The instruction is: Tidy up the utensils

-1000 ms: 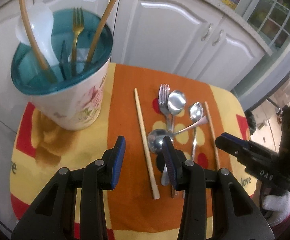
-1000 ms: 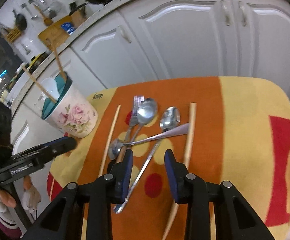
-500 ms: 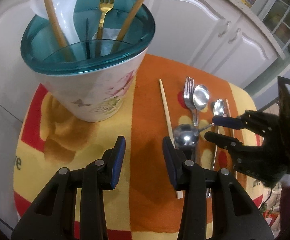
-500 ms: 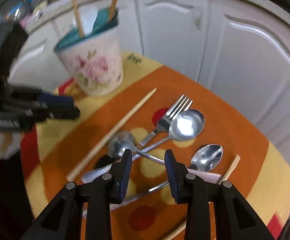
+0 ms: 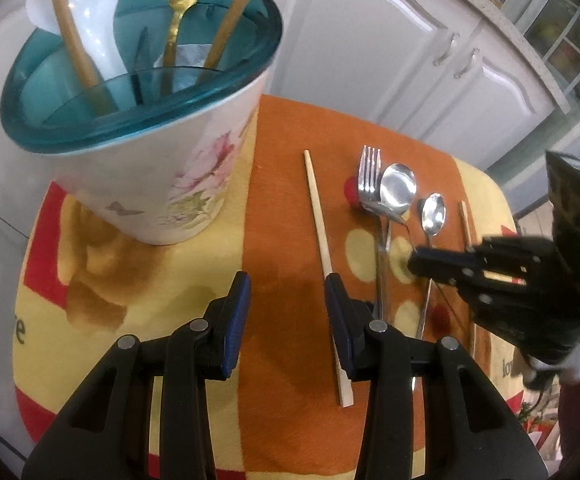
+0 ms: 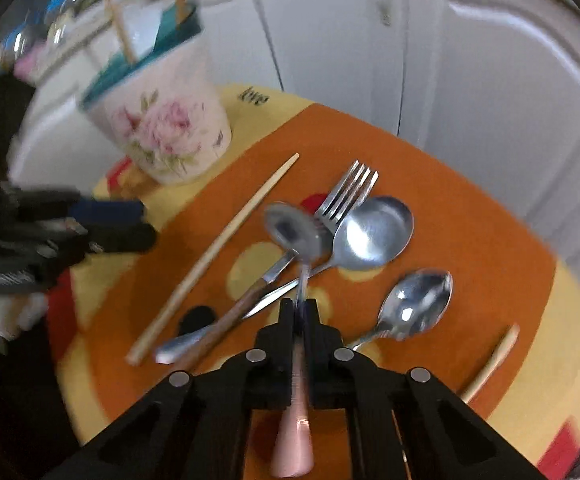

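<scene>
Lifting this spoon cleanly means raising it straight up so its bowl clears the fork and the other spoons, then tipping it handle-down into the holder.

From my left wrist, my left gripper (image 5: 286, 312) hovers wide and empty above the orange cloth (image 5: 282, 208), one finger over a chopstick (image 5: 321, 240). The floral utensil holder (image 5: 150, 128) stands just beyond, already holding a gold fork (image 5: 178, 12).

From my right wrist, my right gripper (image 6: 299, 312) is pinched tight on the pink-handled spoon (image 6: 295, 240), bowl forward above the fork (image 6: 341, 200) and large spoon (image 6: 373, 232); a small spoon (image 6: 417, 304) lies beside it.
</scene>
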A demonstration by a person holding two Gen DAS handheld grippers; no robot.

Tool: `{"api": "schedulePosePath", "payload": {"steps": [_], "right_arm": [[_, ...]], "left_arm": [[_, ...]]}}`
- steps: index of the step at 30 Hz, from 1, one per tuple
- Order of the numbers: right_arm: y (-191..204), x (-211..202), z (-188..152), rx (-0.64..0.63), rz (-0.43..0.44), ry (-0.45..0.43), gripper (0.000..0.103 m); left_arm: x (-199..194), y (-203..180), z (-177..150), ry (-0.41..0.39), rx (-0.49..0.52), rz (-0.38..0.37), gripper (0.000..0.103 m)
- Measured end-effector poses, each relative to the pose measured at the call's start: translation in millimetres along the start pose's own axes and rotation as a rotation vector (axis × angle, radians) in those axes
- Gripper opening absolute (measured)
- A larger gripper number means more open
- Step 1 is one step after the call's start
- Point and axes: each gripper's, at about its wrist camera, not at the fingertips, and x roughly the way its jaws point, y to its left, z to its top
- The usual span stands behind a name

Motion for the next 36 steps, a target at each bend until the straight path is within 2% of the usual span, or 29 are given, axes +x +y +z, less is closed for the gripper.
{"api": "schedulePosePath", "payload": {"steps": [7,13,14,16,18,22,26,33,35,36], "right_arm": [[-9.4,-22.3,-35.2,0.278,0.165,-0.060,0.003],[-24.5,-39.0,-79.2,0.548,0.210,-0.163,0.003],[-30.0,-41.6,-89.5,0.612,0.211,-0.187,0.003],[-38.1,-41.0,-103.3,0.709,0.216,-0.206,0.004],[-44.5,-41.4,-110.1,0.753,0.203,-0.192,0.004],[-42.9,-48.2,-103.2,0.697,0.152,-0.165,0.016],[-50.2,-53.0,-90.3,0.651,0.089,-0.183,0.025],[-62.5,-64.4,-68.7,0.482,-0.102,-0.177,0.025],[-65.3,-67.2,-62.9,0.420,-0.109,-0.190,0.026],[-66.9,-66.3,-59.5,0.388,-0.097,-0.188,0.027]], "left_arm": [[13.2,-15.2,2.6,0.011,0.020,-0.026,0.037],[36.9,-27.0,4.2,0.033,0.042,-0.015,0.036],[36.9,-29.0,4.2,0.014,0.053,-0.006,0.032],[39.0,-31.8,4.3,0.011,0.072,0.010,0.010],[40.6,-29.4,3.6,0.024,0.072,-0.009,0.006],[35.3,-23.7,-5.2,0.053,0.103,-0.037,0.004],[26.6,-17.6,-20.6,0.089,0.130,-0.061,0.003],[11.3,-10.9,-37.3,0.114,0.156,-0.068,0.004],[10.7,-12.6,-31.9,0.097,0.173,-0.057,0.008],[11.6,-13.0,-28.5,0.095,0.174,-0.056,0.016]]}}
